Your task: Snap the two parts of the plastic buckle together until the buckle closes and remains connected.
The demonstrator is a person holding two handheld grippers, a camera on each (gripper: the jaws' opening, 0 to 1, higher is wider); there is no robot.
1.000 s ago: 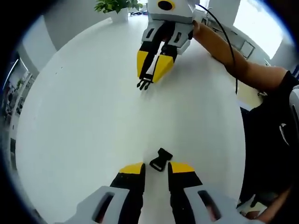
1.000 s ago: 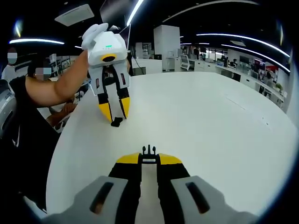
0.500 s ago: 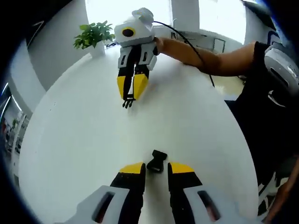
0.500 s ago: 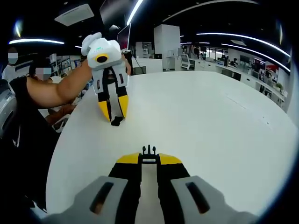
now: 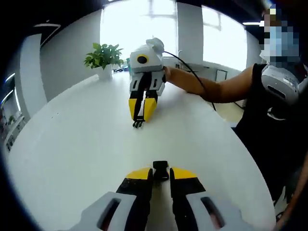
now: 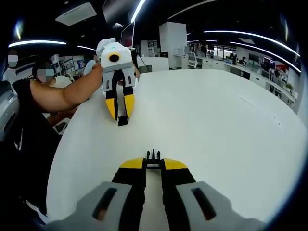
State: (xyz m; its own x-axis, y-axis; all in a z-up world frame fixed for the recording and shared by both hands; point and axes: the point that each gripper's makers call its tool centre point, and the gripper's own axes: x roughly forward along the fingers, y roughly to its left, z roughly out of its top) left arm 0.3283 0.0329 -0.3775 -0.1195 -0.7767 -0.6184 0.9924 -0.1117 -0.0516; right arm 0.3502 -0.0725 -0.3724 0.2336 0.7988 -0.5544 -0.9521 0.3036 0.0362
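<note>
The black socket half of the buckle point(image 5: 160, 169) sits pinched between the yellow tips of my left gripper point(image 5: 161, 173), which is shut on it above the white table point(image 5: 72, 144). Across the table, my right gripper point(image 5: 142, 114) points down toward me. The pronged half point(image 5: 138, 124) sticks out of its tips. In the right gripper view, the right gripper point(image 6: 153, 164) is shut on the pronged half point(image 6: 153, 155), prongs pointing forward. The left gripper point(image 6: 120, 114) is far across, with the socket half point(image 6: 122, 121) dark at its tips.
A potted plant point(image 5: 103, 57) stands at the table's far edge. The person's arm point(image 5: 202, 86) and dark-clothed body point(image 5: 274, 125) lie along the right side. The white table point(image 6: 216, 134) stretches wide between the two grippers. Office desks line the background.
My left gripper's jaws have closed on the socket half, which lay loose between them, and the gripper has tipped up to a flatter angle. The right gripper keeps its hold on the pronged half.
</note>
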